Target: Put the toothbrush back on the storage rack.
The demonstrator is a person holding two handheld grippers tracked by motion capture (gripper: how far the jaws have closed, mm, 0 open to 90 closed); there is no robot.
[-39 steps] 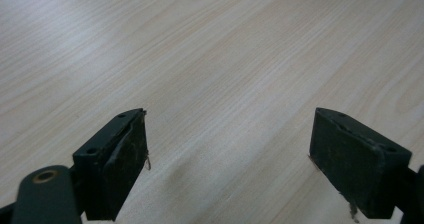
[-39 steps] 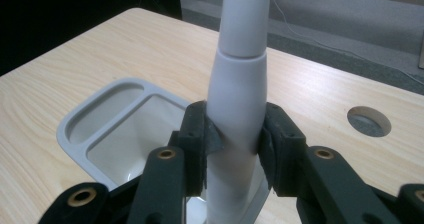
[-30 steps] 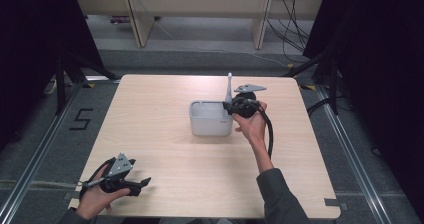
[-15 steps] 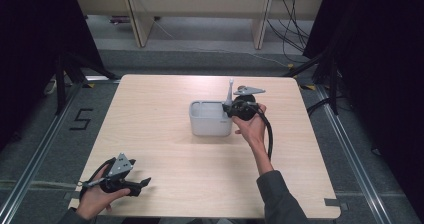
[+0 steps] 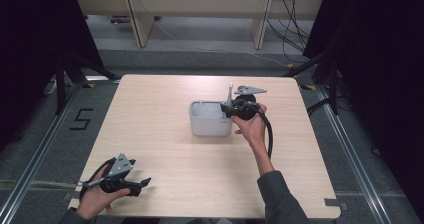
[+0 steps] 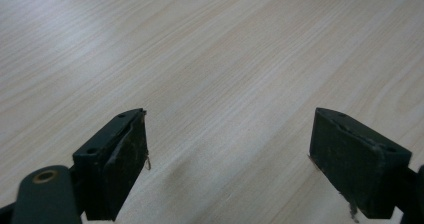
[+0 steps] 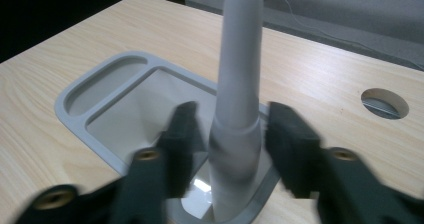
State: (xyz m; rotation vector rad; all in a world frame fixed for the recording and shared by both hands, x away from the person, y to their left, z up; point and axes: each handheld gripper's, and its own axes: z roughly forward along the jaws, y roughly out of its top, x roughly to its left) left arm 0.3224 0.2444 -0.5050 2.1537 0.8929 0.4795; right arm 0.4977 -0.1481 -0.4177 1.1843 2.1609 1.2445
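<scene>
Pale wood-grain table (image 5: 165,134) stands on a grey floor between dark curtains, with light wooden furniture legs behind it. Near the table's middle sits a grey plastic container (image 5: 210,119), a box with a wide rim. The high view gives it only as a small grey block; the right gripper view looks down into it and shows a large main compartment (image 7: 145,119) and a narrow slot compartment (image 7: 105,84) along one edge.

A grey upright tube (image 7: 240,84) stands in the corner of the main compartment nearest that camera, slightly wider at its lower section. In the high view it is a thin grey stick (image 5: 230,93) rising above the container's right end.

The right gripper (image 7: 231,129) is held at the container's right side, its jaws either side of the tube. They have just been opening: both are blurred, and narrow gaps show between each pad and the tube, so the tube stands between them unpinched.

The left gripper (image 5: 137,184) rests low near the table's front left corner, well apart from the container. Its own view shows bare tabletop (image 6: 225,59) between jaws spread wide, with worn pads (image 6: 131,154).
</scene>
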